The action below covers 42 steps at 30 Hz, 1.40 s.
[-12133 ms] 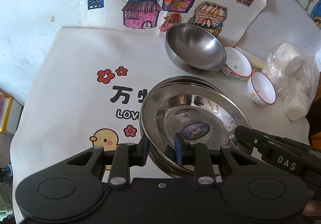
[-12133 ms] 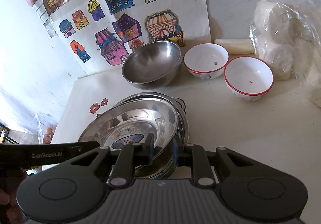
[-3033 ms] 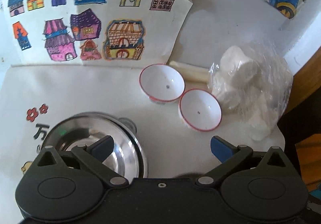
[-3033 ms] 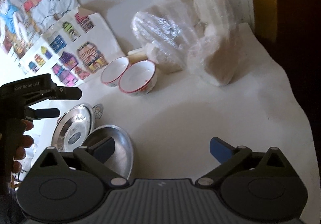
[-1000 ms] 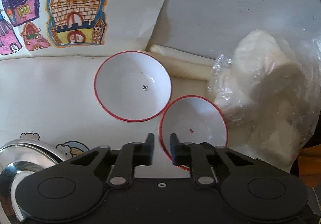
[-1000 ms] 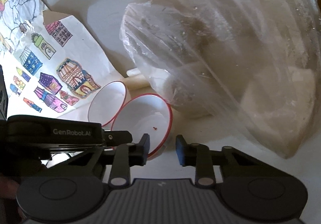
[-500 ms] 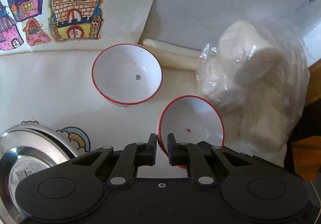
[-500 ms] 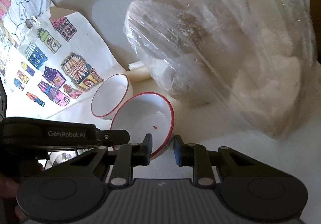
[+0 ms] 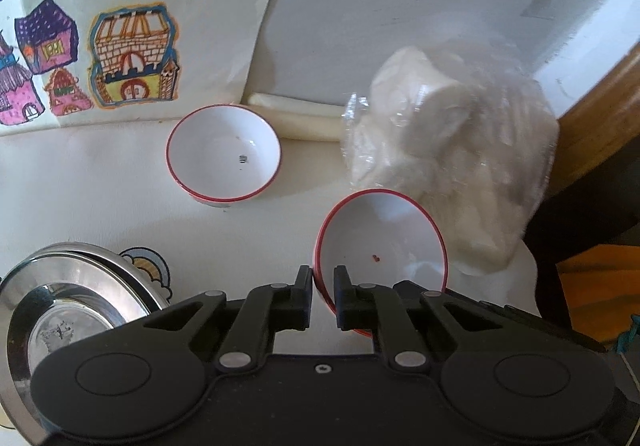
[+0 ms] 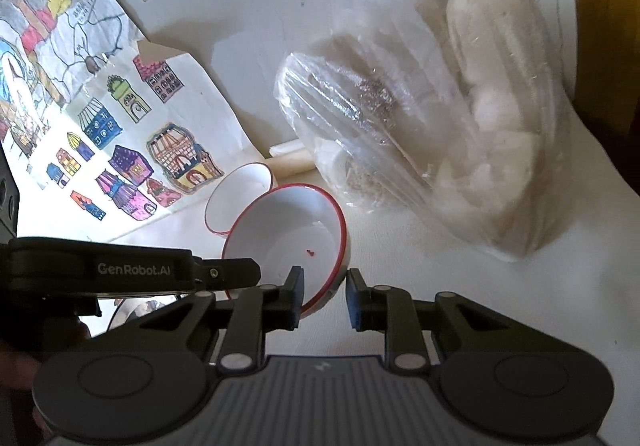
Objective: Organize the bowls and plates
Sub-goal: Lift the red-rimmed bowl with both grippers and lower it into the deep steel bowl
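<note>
I have both grippers on the nearer white ceramic bowl with the red rim (image 9: 380, 242). The left gripper (image 9: 322, 296) is nearly closed, its fingers pinching the bowl's left rim, one finger inside and one outside. The right gripper (image 10: 322, 296) is narrowly open around the opposite rim; its inner finger sits against the wall, but I cannot tell whether the outer finger touches. The bowl is tilted and looks lifted off the cloth-covered worktop (image 9: 100, 198), just in front of the clear plastic bag of white lumps (image 9: 452, 150).

The relation that matters next: the second white red-rimmed bowl (image 9: 223, 154) stands upright on the worktop, up and to the left of the held one in the left view, apart from it. I judge the carry goes that way, to nest one in the other. Round bowls give no long axis to line up. The left gripper is the nearer to that target.

The stack of shiny steel plates (image 9: 68, 310) lies at lower left. In the right view, the left gripper's body reads "GenRobot.AI" (image 10: 134, 269). Small dark marks inside the bowls are unreadable.
</note>
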{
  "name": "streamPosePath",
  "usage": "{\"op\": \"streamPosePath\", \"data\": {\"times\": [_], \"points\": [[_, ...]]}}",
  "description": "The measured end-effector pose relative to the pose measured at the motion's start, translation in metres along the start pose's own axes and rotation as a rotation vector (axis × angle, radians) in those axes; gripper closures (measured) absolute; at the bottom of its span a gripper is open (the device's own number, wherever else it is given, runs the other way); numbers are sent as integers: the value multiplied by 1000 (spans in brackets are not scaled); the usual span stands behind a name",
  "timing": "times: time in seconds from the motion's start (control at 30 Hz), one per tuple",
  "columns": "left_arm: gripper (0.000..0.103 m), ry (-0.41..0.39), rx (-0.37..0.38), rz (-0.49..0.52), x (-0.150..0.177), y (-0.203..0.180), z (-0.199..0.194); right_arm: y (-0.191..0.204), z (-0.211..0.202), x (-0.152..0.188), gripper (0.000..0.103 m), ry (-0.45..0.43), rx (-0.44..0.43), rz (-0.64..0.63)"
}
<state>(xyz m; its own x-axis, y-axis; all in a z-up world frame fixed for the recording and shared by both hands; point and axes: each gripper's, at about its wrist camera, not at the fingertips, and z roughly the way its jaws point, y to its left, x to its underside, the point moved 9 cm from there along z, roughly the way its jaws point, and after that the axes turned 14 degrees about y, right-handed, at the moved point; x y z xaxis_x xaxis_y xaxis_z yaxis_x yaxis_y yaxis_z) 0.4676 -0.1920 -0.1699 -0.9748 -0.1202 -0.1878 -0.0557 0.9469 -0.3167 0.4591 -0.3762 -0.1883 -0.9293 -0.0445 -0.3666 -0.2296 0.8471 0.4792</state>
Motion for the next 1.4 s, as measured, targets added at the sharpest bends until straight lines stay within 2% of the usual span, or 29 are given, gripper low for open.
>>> {"op": "streamPosePath", "data": {"times": [0.63,0.9,1.4], "points": [[92,-3,81,129,39,-15,-30,21,-43,45,78,-83,80,70],[92,6,87,159,61,-5,-42,36,-46,72,78,-76,94,79],[91,87,81,153,101,21,-36,54,-32,116,78,-21,110,119]]}}
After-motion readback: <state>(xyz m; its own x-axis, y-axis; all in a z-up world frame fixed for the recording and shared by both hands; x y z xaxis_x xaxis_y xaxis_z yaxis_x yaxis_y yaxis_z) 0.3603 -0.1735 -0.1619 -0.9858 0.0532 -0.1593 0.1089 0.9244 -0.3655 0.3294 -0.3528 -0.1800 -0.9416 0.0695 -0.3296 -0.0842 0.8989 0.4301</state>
